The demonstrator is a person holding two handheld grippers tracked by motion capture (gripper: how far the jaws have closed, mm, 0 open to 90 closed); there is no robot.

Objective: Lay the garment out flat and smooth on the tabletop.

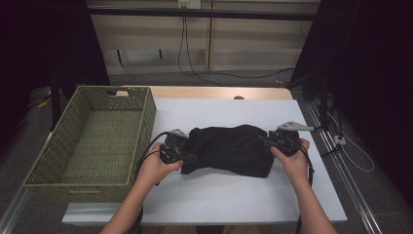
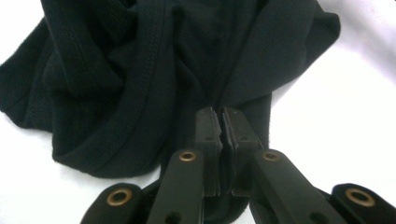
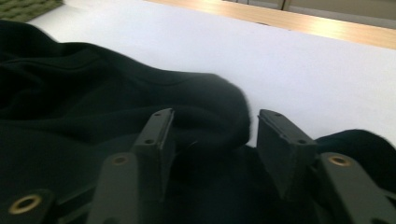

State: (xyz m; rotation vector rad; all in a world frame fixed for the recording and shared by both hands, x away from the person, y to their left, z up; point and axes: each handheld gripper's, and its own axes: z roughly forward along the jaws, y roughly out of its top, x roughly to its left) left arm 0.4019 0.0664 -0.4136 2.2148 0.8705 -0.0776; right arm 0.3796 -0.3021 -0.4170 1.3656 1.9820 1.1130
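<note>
While black cloth (image 1: 229, 148) hides left tongs (image 2: 220, 122) tips, they pinch it | right tongs (image 3: 212, 135) spread, off the cloth

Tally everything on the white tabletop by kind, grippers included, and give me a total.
Black garment: 1
Green woven basket: 1
Hand-held grippers: 2, the left gripper with its jaws shut on the garment, the right gripper with its jaws open over it
Total: 4
</note>
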